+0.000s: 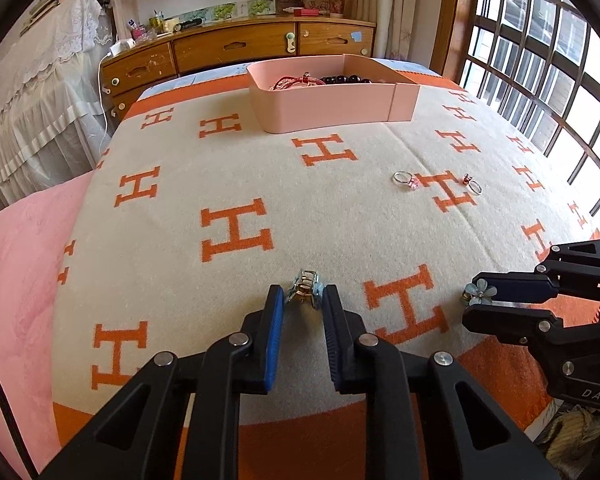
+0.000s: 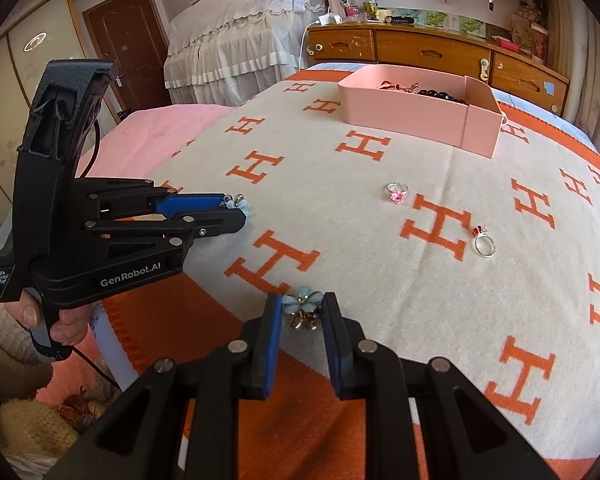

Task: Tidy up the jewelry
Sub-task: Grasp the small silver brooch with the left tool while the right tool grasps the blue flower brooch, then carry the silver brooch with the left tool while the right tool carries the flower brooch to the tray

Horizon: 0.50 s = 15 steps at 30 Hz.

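My left gripper (image 1: pixel 303 293) is shut on a small gold and pale-blue claw clip (image 1: pixel 302 281), just above the H-patterned blanket (image 1: pixel 236 168). The right wrist view shows the same gripper (image 2: pixel 238 209) from the side, with the clip (image 2: pixel 236 201) at its tips. My right gripper (image 2: pixel 303 298) is shut on a pale-blue flower clip (image 2: pixel 305 316), which sits at the far right in the left wrist view (image 1: pixel 480 293). Farther on lie a pink-stone ring (image 1: pixel 407 181) (image 2: pixel 397 193) and a red-stone ring (image 1: pixel 472 184) (image 2: pixel 483 242). At the far end stands a pink box (image 1: pixel 332 108) (image 2: pixel 412 116) with red cord and dark beads inside.
A person's hand (image 2: pixel 66 324) holds the left gripper. A pink quilt (image 1: pixel 16 288) lies to the left of the blanket. Behind the bed stands a wooden dresser (image 1: pixel 236 46), with a barred window (image 1: pixel 540 72) on the right.
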{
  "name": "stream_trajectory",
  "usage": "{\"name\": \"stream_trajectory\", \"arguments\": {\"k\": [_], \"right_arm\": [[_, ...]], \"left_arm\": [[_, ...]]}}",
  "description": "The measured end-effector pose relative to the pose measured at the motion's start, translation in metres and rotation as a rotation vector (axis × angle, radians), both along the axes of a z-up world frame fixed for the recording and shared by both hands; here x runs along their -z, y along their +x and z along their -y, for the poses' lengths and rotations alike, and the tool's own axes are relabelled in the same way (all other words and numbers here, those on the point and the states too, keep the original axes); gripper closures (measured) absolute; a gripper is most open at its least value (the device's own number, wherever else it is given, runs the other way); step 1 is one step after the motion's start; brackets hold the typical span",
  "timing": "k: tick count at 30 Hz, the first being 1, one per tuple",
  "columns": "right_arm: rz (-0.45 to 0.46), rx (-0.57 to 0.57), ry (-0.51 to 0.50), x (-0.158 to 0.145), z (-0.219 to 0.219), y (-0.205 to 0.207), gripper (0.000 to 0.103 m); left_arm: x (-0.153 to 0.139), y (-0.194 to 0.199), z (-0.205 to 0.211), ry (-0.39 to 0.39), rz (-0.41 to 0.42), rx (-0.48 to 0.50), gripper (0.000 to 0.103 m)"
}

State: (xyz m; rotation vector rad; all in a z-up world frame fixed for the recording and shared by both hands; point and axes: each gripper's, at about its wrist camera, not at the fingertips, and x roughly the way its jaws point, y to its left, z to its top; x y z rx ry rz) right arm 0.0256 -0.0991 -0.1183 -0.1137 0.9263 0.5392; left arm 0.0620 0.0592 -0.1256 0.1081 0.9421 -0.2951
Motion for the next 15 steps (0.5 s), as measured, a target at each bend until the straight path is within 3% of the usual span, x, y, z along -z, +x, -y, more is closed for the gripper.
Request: {"name": "stream_trajectory", "arguments": {"k": [7, 15], "right_arm": [[0.052, 0.025, -0.011, -0.016, 0.006, 0.007, 0.083], [0.131, 0.115, 0.029, -0.073, 0.032, 0.051, 0.083]], "left_arm": [[-0.013, 0.006, 0.004, -0.037, -0.024, -0.003, 0.086], [-0.068, 0.031, 0.020, -0.016, 0.017, 0.037, 0.085]]}}
